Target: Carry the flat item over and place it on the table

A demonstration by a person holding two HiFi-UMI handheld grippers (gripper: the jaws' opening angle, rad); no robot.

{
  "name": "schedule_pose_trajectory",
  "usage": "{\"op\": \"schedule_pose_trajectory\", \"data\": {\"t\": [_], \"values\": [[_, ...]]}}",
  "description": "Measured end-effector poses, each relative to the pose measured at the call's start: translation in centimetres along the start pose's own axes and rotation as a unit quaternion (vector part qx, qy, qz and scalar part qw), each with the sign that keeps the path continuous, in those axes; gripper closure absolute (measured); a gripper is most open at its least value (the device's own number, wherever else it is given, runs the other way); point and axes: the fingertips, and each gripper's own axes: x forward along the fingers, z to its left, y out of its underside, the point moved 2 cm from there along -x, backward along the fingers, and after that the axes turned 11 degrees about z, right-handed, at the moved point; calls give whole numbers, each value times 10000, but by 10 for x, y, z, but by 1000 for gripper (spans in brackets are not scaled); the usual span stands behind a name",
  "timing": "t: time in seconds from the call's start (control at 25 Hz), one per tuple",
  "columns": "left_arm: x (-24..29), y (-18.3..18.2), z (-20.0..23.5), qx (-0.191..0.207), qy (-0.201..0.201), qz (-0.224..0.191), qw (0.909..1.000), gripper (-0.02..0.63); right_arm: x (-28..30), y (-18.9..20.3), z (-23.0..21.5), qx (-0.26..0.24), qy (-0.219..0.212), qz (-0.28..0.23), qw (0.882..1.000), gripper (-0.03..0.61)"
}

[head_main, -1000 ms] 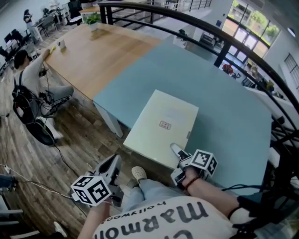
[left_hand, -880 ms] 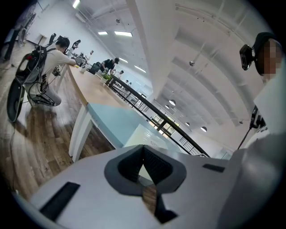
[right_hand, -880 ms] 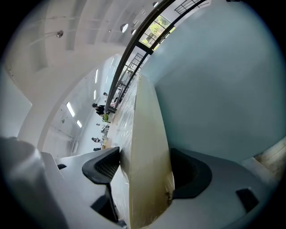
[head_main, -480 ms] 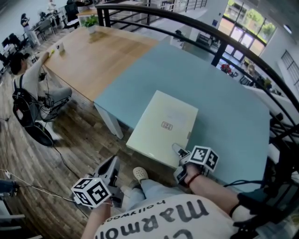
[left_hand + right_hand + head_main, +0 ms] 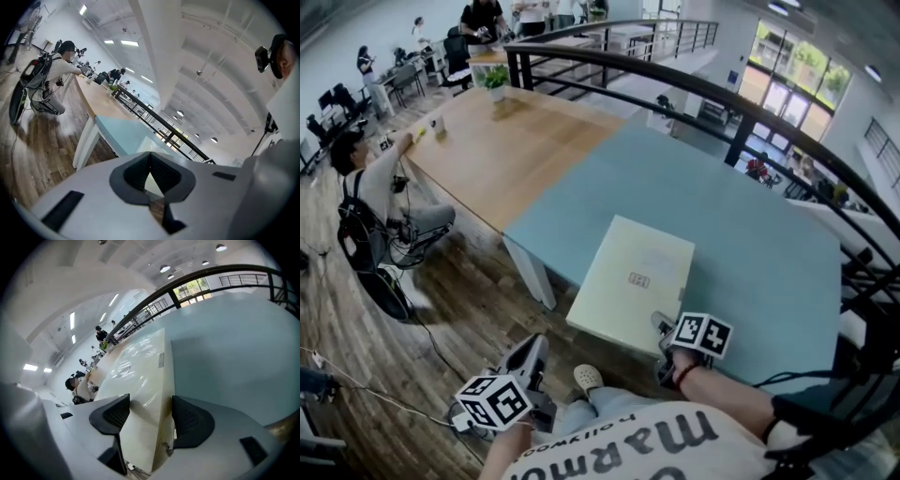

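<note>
The flat item is a cream box (image 5: 637,277) lying on the light-blue table (image 5: 750,234), its near edge hanging over the table's front. My right gripper (image 5: 661,328) sits at the box's near right corner. In the right gripper view the box (image 5: 136,366) runs between the two pads, and the right gripper (image 5: 150,416) has just been closing onto it, its pads against the box. My left gripper (image 5: 534,352) hangs low at the left over the floor, apart from the box. In its own view the left gripper (image 5: 150,176) is shut on nothing.
A wooden table (image 5: 506,141) joins the blue one at the far left, where a person (image 5: 366,178) sits. A black railing (image 5: 722,94) curves along the table's far side. My shoe (image 5: 586,378) and wood floor (image 5: 459,291) lie below the front edge.
The right gripper's marker cube has rolled at the box's corner and its jaws have drawn in. The box lies in the same spot on the table. The left gripper has hardly moved.
</note>
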Motion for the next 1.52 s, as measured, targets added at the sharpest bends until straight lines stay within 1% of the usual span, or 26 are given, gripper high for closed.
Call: {"op": "schedule_pose_trajectory", "data": {"t": [0.12, 0.2, 0.28, 0.36, 0.44, 0.52, 0.56, 0.6, 0.68, 0.76, 0.84, 0.88, 0.92, 1.0, 1.04, 1.12, 1.16, 1.24, 1.36, 1.44, 1.52], "values": [[-3, 6, 1, -26, 4, -46, 10000, 611, -1, -2, 3, -478, 313, -66, 9983, 282], [-4, 9, 0, -13, -21, -83, 10000, 611, -1, -6, 7, -950, 531, -154, 9939, 285], [-7, 10, 0, 10, -71, -136, 9999, 611, 2, -10, 12, -1338, 624, -259, 9887, 285], [-9, 12, 0, 44, -127, -174, 9998, 611, 7, -16, 17, -1709, 629, -371, 9826, 285], [-10, 15, -3, 90, -165, -197, 9996, 611, 10, -21, 24, -2191, 654, -452, 9725, 285], [-9, 25, -4, 95, -142, -229, 9996, 612, 10, -24, 30, -2728, 686, -545, 9581, 284], [-8, 33, -2, 79, -155, -222, 9996, 611, 10, -24, 31, -2919, 683, -589, 9522, 284], [-7, 42, -1, 50, -183, -187, 9996, 612, 10, -24, 31, -3017, 657, -608, 9492, 282], [-5, 58, -1, -27, -248, -61, 9997, 611, 9, -23, 30, -2985, 549, -546, 9513, 275], [-3, 70, -4, -55, -309, 61, 9995, 611, 6, -25, 26, -2674, 368, -405, 9620, 265], [0, 77, -13, -38, -345, 106, 9993, 612, -3, -37, 18, -2075, -41, -393, 9774, 272], [3, 79, -19, -32, -360, 89, 9993, 611, -9, -46, 13, -1766, -346, -458, 9826, 273], [5, 81, -25, -27, -375, 54, 9993, 612, -15, -55, 10, -1532, -652, -527, 9846, 278], [11, 82, -38, -23, -405, -53, 9992, 611, -26, -72, 2, -1366, -1115, -597, 9825, 297], [14, 83, -44, -23, -421, -116, 9990, 612, -31, -78, -3, -1403, -1265, -603, 9801, 336], [20, 84, -57, -27, -453, -249, 9987, 611, -45, -83, -12, -1569, -1540, -561, 9739, 448], [23, 84, -64, -30, -470, -316, 9984, 611, -53, -84, -17, -1655, -1688, -506, 9703, 480], [29, 85, -76, -40, -505, -446, 9977, 612, -71, -83, -32, -1846, -1875, -322, 9642, 509], [39, 88, -93, -59, -558, -632, 9964, 611, -104, -88, -60, -2362, -1795, -126, 9549, 518], [45, 89, -104, -68, -596, -748, 9954, 612, -126, -95, -77, -2750, -1703, -197, 9460, 522], [50, 91, -117, -61, -633, -850, 9943, 611, -143, -103, -95, -2969, -1642, -297, 9402, 525]]}}
